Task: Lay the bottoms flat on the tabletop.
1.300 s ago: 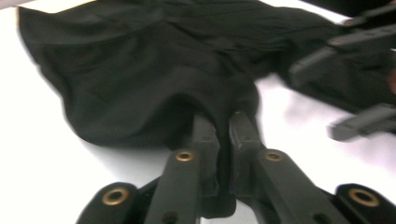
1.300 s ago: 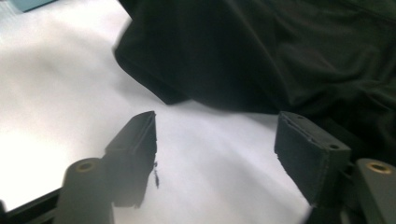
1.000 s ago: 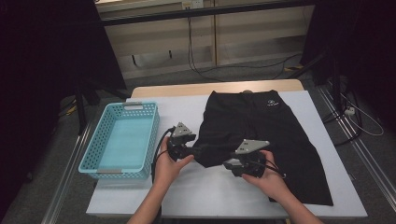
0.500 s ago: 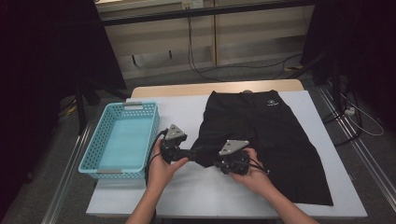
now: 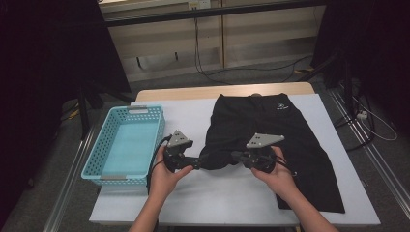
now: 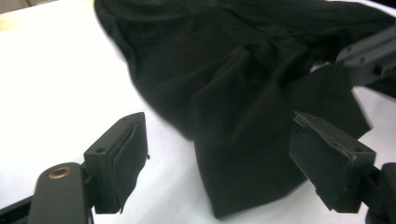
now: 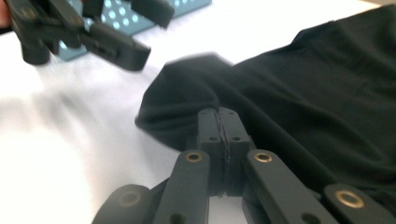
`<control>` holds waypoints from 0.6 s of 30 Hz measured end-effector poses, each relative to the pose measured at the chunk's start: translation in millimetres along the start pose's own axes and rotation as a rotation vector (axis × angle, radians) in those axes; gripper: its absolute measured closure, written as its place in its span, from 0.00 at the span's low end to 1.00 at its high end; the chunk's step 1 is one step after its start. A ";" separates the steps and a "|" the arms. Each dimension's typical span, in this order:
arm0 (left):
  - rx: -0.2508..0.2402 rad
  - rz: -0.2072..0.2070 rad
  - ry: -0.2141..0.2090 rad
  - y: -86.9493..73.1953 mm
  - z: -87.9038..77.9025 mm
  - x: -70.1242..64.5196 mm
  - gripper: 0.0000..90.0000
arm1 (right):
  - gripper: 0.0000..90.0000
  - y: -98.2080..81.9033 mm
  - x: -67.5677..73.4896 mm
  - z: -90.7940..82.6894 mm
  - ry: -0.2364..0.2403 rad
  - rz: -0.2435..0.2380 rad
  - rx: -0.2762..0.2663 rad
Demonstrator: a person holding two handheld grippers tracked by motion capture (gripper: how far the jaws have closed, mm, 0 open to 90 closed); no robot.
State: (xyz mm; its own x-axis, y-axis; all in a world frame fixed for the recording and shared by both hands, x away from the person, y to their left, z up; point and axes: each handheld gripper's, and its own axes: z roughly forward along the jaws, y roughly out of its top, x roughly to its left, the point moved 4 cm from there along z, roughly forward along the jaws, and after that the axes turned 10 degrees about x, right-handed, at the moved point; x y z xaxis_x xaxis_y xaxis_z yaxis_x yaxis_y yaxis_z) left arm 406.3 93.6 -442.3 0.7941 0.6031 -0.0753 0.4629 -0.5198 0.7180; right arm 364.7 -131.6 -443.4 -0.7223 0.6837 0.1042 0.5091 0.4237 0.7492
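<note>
White tabletop (image 5: 227, 198) runs under both tools, dark floor and cables beyond it. Nearest the person, the right gripper (image 7: 219, 119) has its jaws pressed together; they have just been closing, and a pinch of the black shorts (image 5: 270, 130) looks caught between them at the hem corner, though the fabric at the pads is hard to make out. Just ahead of that pinch, the left gripper (image 6: 229, 154) stands wide, its jaws having just been opening, with the bunched hem (image 6: 243, 186) lying loose between the pads and touched by neither. Away from the left gripper's outer side sits the blue basket (image 5: 126, 142), empty; beyond both tools the rest of the shorts spreads flat toward the waistband.

The risk, as I judge it: the right hold is a thin edge bite, so a lift could let the cloth slip out, or drag the whole garment askew, since only one corner is held.
</note>
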 end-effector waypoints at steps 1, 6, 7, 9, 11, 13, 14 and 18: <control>0.004 0.009 -0.007 0.1 0.4 -1.9 0.22 | 1.00 1.0 -0.9 -3.1 0.000 0.008 -0.012; -0.001 0.010 -0.050 0.0 -0.2 -12.1 0.24 | 1.00 1.9 -5.9 -10.5 0.005 0.034 -0.037; -0.004 0.008 -0.056 -0.1 -1.0 -14.1 0.24 | 1.00 2.0 -6.1 -11.0 0.006 0.034 -0.039; -0.006 0.012 -0.072 -0.4 -2.1 -18.4 0.25 | 1.00 2.2 -6.3 -11.1 0.002 0.031 -0.042; 0.001 0.019 -0.084 -1.6 -1.7 -22.5 0.27 | 1.00 2.0 -6.9 -9.7 -0.011 0.032 -0.038; 0.010 0.032 -0.107 -3.3 0.4 -27.7 0.33 | 1.00 1.3 -8.9 -7.2 -0.020 0.046 -0.035; 0.019 0.055 -0.117 -5.1 2.3 -30.5 0.36 | 1.00 0.8 -10.3 -6.1 -0.025 0.054 -0.035; 0.060 0.092 -0.134 -14.5 13.2 -40.0 0.44 | 1.00 -0.8 -15.6 -3.0 -0.045 0.077 -0.038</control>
State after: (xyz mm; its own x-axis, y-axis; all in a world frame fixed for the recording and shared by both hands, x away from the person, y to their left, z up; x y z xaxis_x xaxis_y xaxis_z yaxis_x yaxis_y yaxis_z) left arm 373.0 69.0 -458.8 0.8779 0.4671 -0.1053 0.4049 -0.6067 0.6841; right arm 374.2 -144.4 -443.6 -0.6595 0.7397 0.1341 0.5439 0.3463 0.7644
